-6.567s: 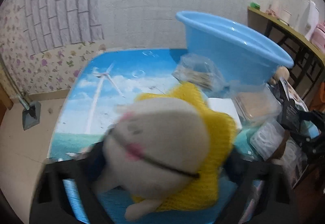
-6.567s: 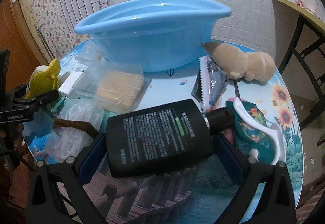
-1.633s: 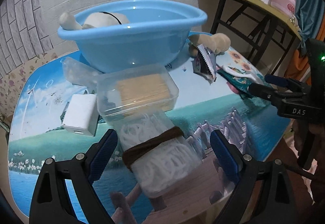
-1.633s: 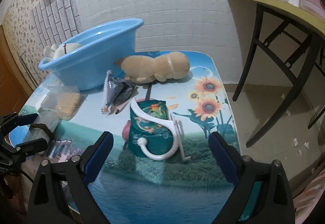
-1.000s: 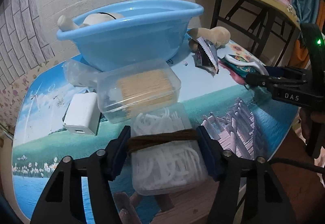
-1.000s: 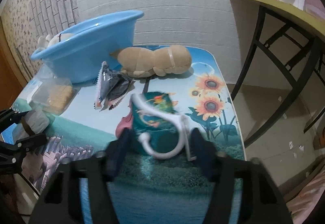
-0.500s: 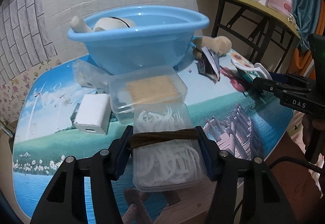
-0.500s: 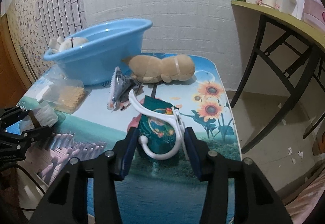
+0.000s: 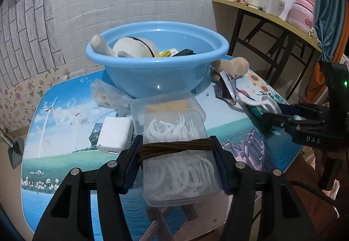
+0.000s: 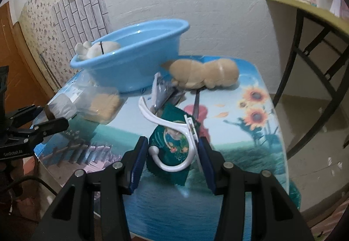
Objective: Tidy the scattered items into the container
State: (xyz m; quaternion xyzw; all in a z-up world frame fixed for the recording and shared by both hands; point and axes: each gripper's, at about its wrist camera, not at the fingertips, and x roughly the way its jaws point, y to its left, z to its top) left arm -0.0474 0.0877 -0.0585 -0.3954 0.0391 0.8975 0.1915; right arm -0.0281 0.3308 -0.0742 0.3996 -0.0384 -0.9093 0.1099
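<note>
Done: blue basin (image 9: 157, 79) at the back of the table already holds a white plush toy (image 9: 133, 47), something yellow and a dark flat item.
In hand, left: my left tongs (image 9: 176, 166) are clamped on the clear floss-pick box (image 9: 178, 160), pads pressing both long sides at its brown band; jaws have just been closing on it. Box looks raised off the table, short of the basin.
In hand, right: my right tongs (image 10: 172, 162) pinch the white plastic hook (image 10: 172, 131) with the green sachet (image 10: 172, 147) behind it, jaws just closed in too; both tilted up off the table.
Left to do: white charger block (image 9: 115, 135), crinkled clear bag (image 9: 106, 94), toothpick box (image 9: 168, 106), silver snack packet (image 9: 226, 88), tan plush (image 10: 205, 75) all remain on the table beside the basin.
Left view only: basin contents past the plush; charger block.
Right view only: whole length of the tan plush; the hook's clip end against my right pad; the red shape printed on the tablecloth behind the sachet.
</note>
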